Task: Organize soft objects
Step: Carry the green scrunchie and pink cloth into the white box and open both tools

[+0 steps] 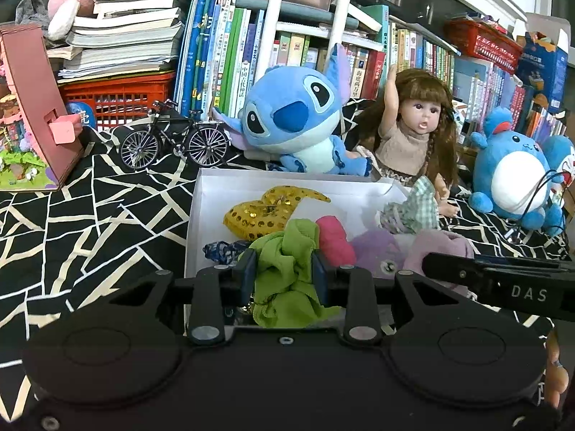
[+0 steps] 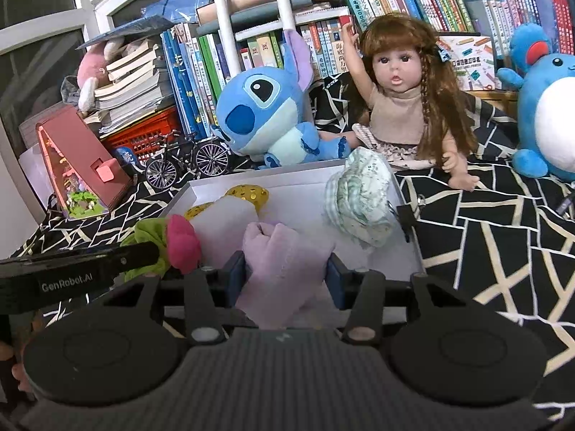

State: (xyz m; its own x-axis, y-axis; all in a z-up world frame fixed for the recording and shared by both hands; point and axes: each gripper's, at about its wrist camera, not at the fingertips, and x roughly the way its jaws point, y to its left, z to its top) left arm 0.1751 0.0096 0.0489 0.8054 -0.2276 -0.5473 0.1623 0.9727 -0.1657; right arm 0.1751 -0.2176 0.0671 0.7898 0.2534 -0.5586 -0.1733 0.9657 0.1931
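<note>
A white shallow box (image 1: 215, 183) (image 2: 305, 176) lies on the patterned cloth. In it lie a gold sequin heart (image 1: 266, 208) (image 2: 248, 192), a pink soft piece (image 1: 334, 240) (image 2: 181, 244), a dark blue patterned cloth (image 1: 222, 251) and a green checked cloth (image 1: 413, 208) (image 2: 359, 201). My left gripper (image 1: 284, 273) is shut on a lime green cloth (image 1: 287, 276) (image 2: 147, 231) over the box's near edge. My right gripper (image 2: 284, 276) is shut on a lilac soft cloth (image 2: 284, 262) (image 1: 442, 248) over the box's near right part.
Behind the box sit a blue Stitch plush (image 1: 291, 118) (image 2: 262, 115), a long-haired doll (image 1: 413, 133) (image 2: 399, 93) and a blue round plush (image 1: 510, 172) (image 2: 546, 107). A model bicycle (image 1: 172, 140) (image 2: 187, 161), a pink wooden house (image 1: 32, 107) (image 2: 82, 158) and bookshelves stand at the back.
</note>
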